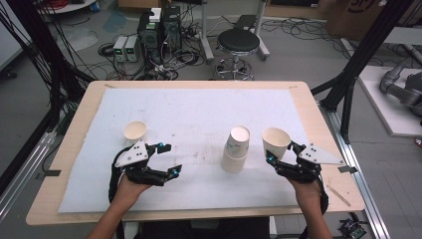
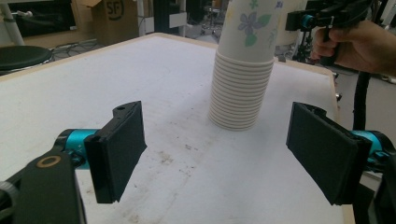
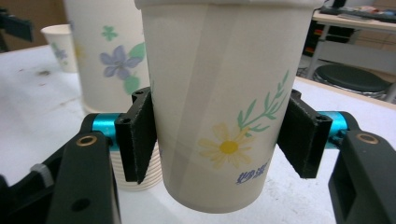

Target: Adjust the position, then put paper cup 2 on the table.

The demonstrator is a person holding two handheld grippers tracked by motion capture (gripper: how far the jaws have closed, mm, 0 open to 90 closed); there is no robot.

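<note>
My right gripper (image 1: 280,152) is shut on a flowered paper cup (image 1: 275,142), held upright off the white mat to the right of the cup stack (image 1: 235,150). In the right gripper view both pads press the cup's (image 3: 224,107) sides and its base hangs free. The stack (image 2: 243,70) stands mid-table, ahead of my left gripper (image 2: 217,158), whose jaws stand wide with nothing between them. In the high view the left gripper (image 1: 169,159) rests low at the left front. A single paper cup (image 1: 135,132) stands just beyond it.
A white foam mat (image 1: 199,114) covers most of the wooden table (image 1: 74,124). Beyond the far edge stand a black stool (image 1: 238,42) and electronics boxes with cables (image 1: 149,40). Black frame posts (image 1: 358,55) rise at the right.
</note>
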